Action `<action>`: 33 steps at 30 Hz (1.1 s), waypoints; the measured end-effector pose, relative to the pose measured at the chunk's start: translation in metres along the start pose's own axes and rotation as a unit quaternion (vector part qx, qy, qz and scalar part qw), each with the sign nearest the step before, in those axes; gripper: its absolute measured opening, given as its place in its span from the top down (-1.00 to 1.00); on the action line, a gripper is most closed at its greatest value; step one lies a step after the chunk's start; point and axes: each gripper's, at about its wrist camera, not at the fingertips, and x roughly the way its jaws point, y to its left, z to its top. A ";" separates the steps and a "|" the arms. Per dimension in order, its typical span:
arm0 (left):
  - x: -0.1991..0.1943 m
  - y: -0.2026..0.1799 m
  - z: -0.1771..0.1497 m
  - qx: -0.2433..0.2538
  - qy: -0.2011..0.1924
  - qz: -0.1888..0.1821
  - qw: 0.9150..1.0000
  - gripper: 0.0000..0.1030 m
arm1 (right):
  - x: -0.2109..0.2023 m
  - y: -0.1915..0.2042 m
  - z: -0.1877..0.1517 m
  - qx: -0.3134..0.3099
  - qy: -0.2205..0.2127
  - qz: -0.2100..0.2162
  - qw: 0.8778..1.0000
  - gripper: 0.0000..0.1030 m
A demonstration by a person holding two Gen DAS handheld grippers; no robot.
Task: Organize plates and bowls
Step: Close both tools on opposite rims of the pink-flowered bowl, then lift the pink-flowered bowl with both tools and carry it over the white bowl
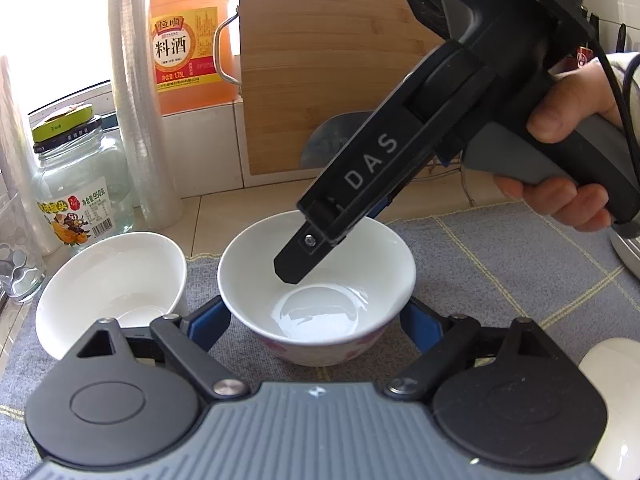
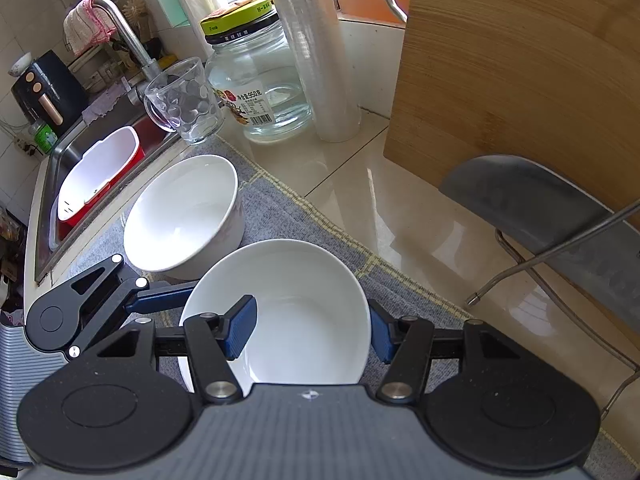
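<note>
From my left wrist camera, my left gripper (image 1: 316,320) is spread wide, its blue pads standing either side of the flower-patterned bowl (image 1: 316,280) on the grey checked mat (image 1: 500,264); I cannot tell if they touch it. My right gripper (image 1: 290,268) dips into that bowl from above, one finger inside. A plain white bowl (image 1: 112,284) sits just beside it to the left. From my right wrist camera, one blue pad (image 2: 240,328) lies inside the near bowl's (image 2: 296,312) wall and the other outside, straddling the rim, though I cannot say the pinch is firm. The second bowl (image 2: 184,212) stands near, toward the sink (image 2: 48,184). I judge I am taking hold to nest one bowl into the other; next I must close firmly, lift clear, and lower it centred.
</note>
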 end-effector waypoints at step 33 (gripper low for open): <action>-0.056 -0.021 0.012 0.031 0.008 -0.035 0.999 -0.77 | -0.058 0.036 -0.035 0.039 -0.021 0.001 0.999 -0.25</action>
